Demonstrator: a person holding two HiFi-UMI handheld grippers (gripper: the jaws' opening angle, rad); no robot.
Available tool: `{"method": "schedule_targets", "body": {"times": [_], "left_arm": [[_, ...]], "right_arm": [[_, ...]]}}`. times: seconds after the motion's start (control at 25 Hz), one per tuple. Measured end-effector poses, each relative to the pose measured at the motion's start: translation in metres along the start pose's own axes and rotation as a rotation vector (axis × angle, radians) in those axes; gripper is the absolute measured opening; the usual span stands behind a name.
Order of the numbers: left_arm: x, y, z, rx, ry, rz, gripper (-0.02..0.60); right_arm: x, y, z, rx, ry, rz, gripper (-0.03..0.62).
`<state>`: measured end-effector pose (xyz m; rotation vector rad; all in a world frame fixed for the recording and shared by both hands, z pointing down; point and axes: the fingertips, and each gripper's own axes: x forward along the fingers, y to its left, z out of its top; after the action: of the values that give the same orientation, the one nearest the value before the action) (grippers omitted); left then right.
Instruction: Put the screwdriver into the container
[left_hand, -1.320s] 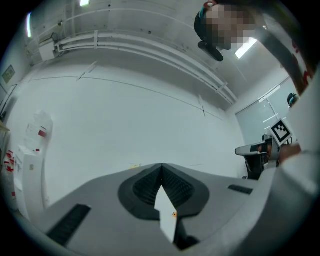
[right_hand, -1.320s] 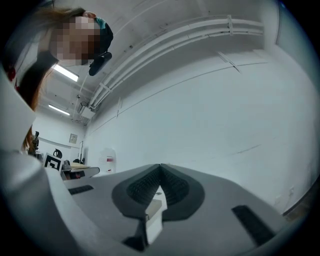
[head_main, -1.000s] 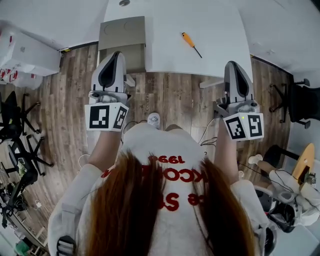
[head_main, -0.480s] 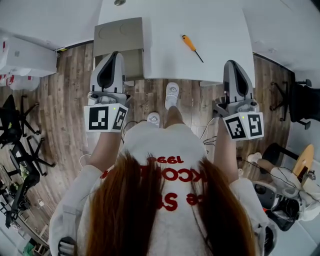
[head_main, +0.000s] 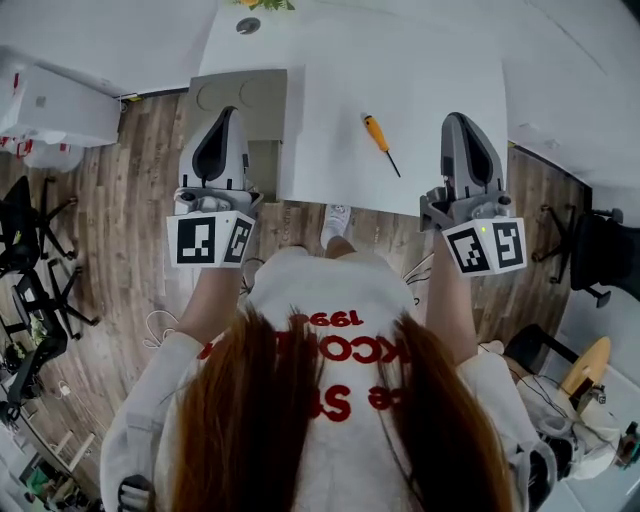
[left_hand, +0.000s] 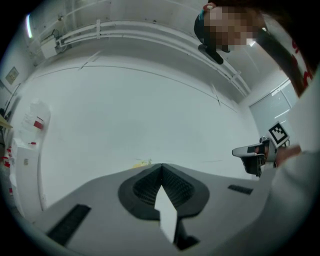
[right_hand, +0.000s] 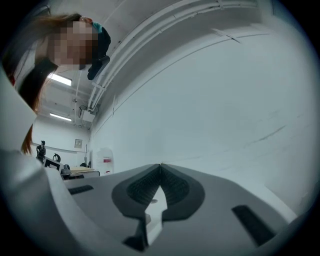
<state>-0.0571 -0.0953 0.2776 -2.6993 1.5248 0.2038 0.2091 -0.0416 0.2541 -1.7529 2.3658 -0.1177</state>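
L claw (head_main: 226, 112): shut, empty, tip overlaps grey container (head_main: 262, 88) in head view | R claw (head_main: 456, 120): shut, empty, at bench (head_main: 430, 70) near edge | screwdriver (head_main: 380, 143): flat on bench, btwn claws, nearer R claw, to its left, no contact; orange handle at far end | container: left of screwdriver, apart

Upside-down red "1990" on the person's white shirt (head_main: 322, 292); other letters half hidden.
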Motion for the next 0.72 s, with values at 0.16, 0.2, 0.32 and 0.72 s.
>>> {"method": "schedule_targets", "body": {"times": [0.16, 0.2, 0.32, 0.72], "left_arm": [[0.023, -0.001, -0.004, 0.009, -0.002, 0.037, 0.005], [0.028, 0.000, -0.005, 0.012, -0.003, 0.046, 0.005], [0.040, 0.001, -0.009, 0.024, 0.001, 0.074, 0.005], [0.067, -0.004, -0.009, 0.040, -0.022, 0.119, 0.005]], "right_arm": [[0.020, -0.021, 0.001, 0.010, 0.003, 0.036, 0.006], [0.024, -0.026, 0.000, 0.012, 0.005, 0.045, 0.006], [0.036, -0.039, -0.004, 0.022, 0.009, 0.070, 0.006], [0.064, -0.061, -0.008, 0.041, 0.004, 0.129, 0.006]]}}
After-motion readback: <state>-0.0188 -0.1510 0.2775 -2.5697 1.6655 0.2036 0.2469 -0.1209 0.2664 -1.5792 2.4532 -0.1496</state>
